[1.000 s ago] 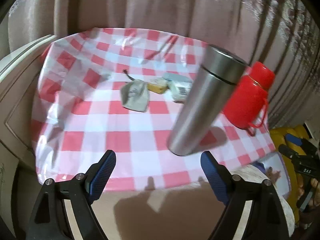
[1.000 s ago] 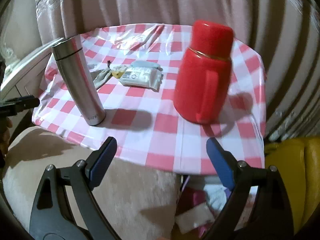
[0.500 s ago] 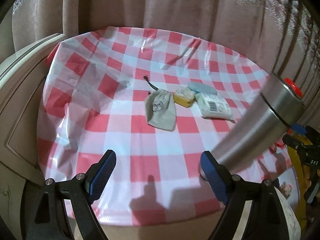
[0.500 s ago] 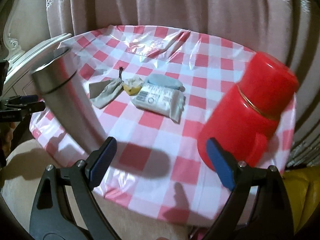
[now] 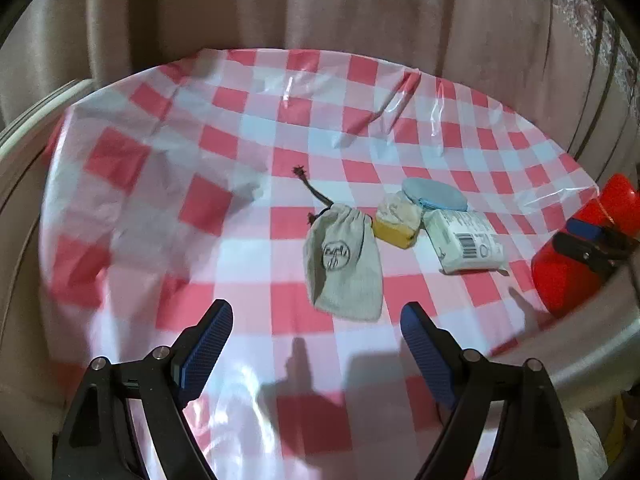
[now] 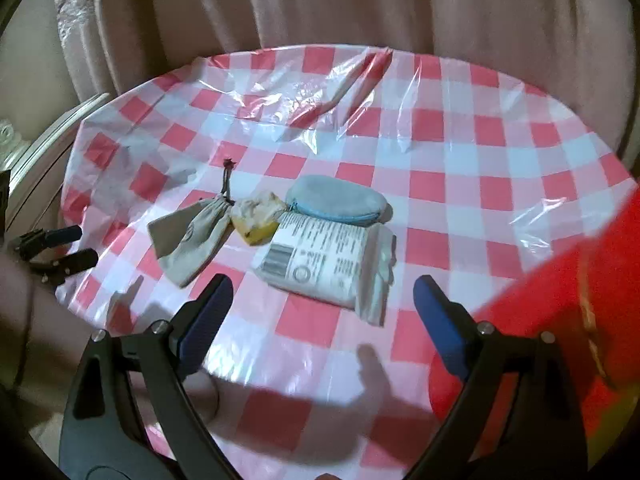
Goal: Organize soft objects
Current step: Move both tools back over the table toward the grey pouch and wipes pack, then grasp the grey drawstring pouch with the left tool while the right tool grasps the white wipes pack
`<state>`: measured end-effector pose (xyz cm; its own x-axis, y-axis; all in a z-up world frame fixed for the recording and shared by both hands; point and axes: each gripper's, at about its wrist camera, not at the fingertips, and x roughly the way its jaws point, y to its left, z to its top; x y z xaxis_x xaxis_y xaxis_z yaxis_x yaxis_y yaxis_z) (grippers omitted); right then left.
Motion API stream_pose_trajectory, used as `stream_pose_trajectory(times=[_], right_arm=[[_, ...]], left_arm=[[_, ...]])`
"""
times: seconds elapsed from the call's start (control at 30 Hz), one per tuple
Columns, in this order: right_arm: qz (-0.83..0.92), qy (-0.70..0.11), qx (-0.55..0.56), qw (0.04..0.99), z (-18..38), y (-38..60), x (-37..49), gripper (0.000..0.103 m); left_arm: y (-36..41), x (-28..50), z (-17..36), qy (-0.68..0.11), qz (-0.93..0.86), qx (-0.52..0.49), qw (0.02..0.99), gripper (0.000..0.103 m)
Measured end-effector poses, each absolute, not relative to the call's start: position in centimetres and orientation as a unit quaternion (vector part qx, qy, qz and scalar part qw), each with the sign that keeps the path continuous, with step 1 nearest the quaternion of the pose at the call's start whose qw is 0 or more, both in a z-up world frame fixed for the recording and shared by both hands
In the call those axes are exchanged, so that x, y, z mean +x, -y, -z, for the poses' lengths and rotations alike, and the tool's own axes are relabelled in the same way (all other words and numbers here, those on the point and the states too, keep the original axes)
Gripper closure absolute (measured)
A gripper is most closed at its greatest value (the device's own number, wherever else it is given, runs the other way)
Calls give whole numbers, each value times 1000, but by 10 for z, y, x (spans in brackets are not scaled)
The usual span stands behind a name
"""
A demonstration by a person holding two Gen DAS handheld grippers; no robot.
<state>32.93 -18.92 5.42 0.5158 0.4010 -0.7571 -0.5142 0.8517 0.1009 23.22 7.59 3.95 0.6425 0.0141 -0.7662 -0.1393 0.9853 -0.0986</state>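
Observation:
Four soft things lie together mid-table: a grey drawstring pouch [image 5: 344, 264] [image 6: 192, 236], a yellow and white sponge [image 5: 398, 220] [image 6: 256, 216], a blue oval pouch [image 5: 434, 194] [image 6: 338, 200] and a white wipes pack [image 5: 466, 246] [image 6: 324, 264]. My left gripper [image 5: 316, 312] is open and empty, hovering just short of the grey pouch. My right gripper [image 6: 323, 286] is open and empty too, with the wipes pack just beyond its fingertips. Each gripper also shows at the edge of the other's view, the right gripper [image 5: 592, 240] and the left gripper [image 6: 56, 248].
A red-and-white checked plastic cloth [image 5: 248, 184] covers the round table. A red flask [image 5: 580, 264] [image 6: 560, 320] stands at the right, close beside my right gripper. A blurred steel flask [image 5: 580, 344] crosses the left view's lower right. Pink curtains [image 6: 320, 4] hang behind.
Both grippers have moved in over the table, so the soft things look nearer. The steel flask slid to the left view's right edge and the red flask to the right view's edge. Jaws unchanged.

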Motion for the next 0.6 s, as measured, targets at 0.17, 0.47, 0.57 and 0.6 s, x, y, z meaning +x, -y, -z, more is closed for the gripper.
stream_pose_trajectory(times=[0.17, 0.47, 0.57, 0.6], right_arm=[[-266, -435, -58, 858, -35, 174, 355, 5], [-274, -465, -54, 840, -4, 147, 381, 1], [-267, -469, -58, 840, 3, 141, 387, 1], [-264, -471, -59, 840, 5, 139, 389, 1]], left_arm=[[-78, 271, -24, -429, -28, -71, 900, 16], [-81, 312, 11, -459, -18, -93, 884, 15], [-76, 321, 23, -470, -13, -88, 878, 15], [-75, 323, 25, -472, -12, -86, 877, 15]])
